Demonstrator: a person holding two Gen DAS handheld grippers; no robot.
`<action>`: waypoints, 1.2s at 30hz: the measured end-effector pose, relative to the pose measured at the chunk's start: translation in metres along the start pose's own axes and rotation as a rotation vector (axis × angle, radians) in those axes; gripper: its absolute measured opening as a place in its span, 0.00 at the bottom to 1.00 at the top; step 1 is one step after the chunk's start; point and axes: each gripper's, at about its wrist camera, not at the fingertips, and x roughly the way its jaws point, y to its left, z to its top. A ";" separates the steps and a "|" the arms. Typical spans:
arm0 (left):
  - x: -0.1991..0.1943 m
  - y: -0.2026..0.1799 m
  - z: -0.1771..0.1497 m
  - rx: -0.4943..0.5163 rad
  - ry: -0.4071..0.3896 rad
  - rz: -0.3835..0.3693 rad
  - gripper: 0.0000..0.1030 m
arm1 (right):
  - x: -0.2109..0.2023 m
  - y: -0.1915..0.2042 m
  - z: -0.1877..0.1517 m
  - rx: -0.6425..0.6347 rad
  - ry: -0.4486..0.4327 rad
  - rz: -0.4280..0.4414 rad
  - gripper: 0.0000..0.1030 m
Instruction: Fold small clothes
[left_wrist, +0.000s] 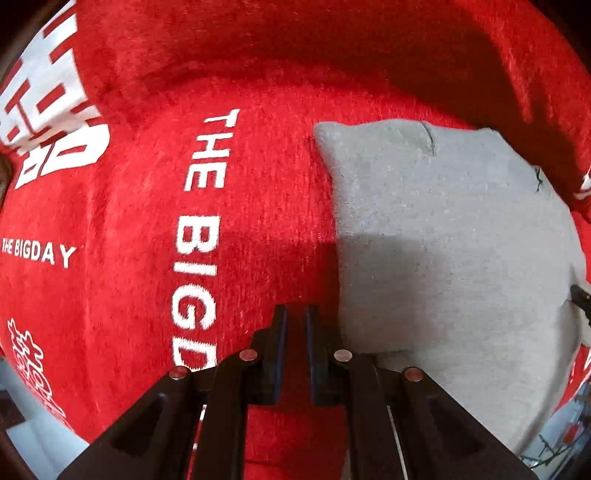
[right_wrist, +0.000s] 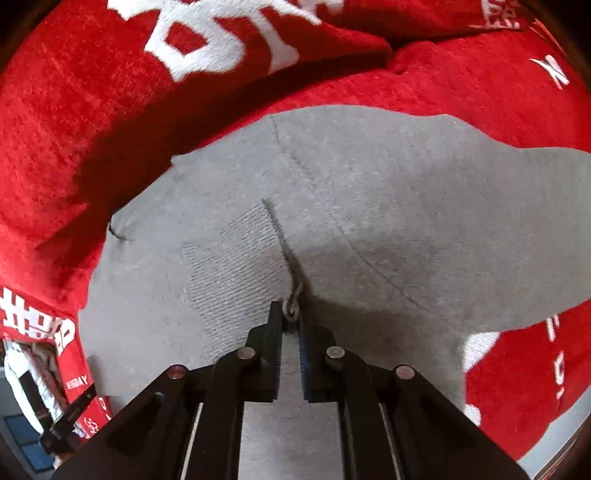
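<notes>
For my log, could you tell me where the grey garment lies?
The grey garment lies on the red blanket, pinched by the right tool, right of the left tool.

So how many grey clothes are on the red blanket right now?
1. One grey garment lies on the red blanket, with the right gripper pinching a fold of it; more could be outside the frames.

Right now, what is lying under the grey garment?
The grey garment lies on a red blanket with white lettering, which shows all around it. The right gripper pinches a fold of it. Whatever lies beneath the blanket is covered.
</notes>
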 end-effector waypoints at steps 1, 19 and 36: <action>-0.005 -0.001 -0.002 -0.001 -0.012 -0.008 0.10 | -0.002 -0.003 0.000 0.010 0.007 -0.001 0.13; -0.031 -0.128 -0.031 0.148 -0.010 -0.048 0.11 | -0.039 -0.070 -0.039 0.124 0.089 0.081 0.46; -0.001 -0.249 -0.050 0.254 0.009 -0.063 0.99 | -0.061 -0.175 -0.046 0.296 0.004 0.177 0.58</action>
